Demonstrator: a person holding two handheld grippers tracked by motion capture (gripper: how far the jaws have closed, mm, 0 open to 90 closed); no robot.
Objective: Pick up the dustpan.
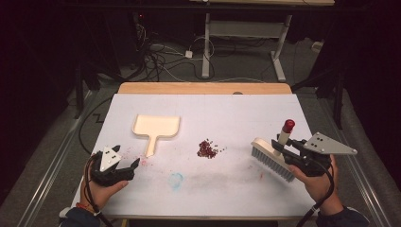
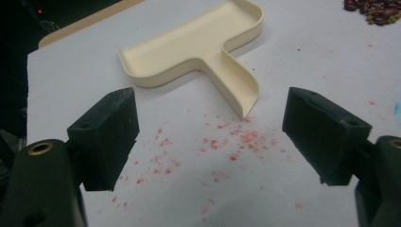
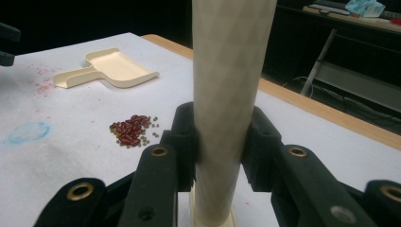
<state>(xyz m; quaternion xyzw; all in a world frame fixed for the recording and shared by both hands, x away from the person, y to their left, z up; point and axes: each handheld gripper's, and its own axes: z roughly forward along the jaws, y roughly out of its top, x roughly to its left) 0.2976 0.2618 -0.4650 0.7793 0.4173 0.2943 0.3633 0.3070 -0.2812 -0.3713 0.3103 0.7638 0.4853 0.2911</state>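
A cream-handled brush with grey bristles and a red cap (image 1: 276,150) is what we hold in the right gripper (image 1: 288,149), upright on the white table cover (image 1: 227,187) at its right side in the high view. Left of it lies a small heap of dark red beans (image 1: 207,148), then a cream plastic dustpan (image 1: 155,129). Our left gripper (image 1: 127,168) rests near the front left, jaws spread wide and empty.

In the left gripper view, we see the dustpan's handle (image 2: 236,85) just beyond the parted jaws, above scattered red specks (image 2: 227,144).

In the right gripper view, our jaws clamp the brush's cream handle (image 3: 227,94); the beans (image 3: 132,130) lie beyond, to the left.
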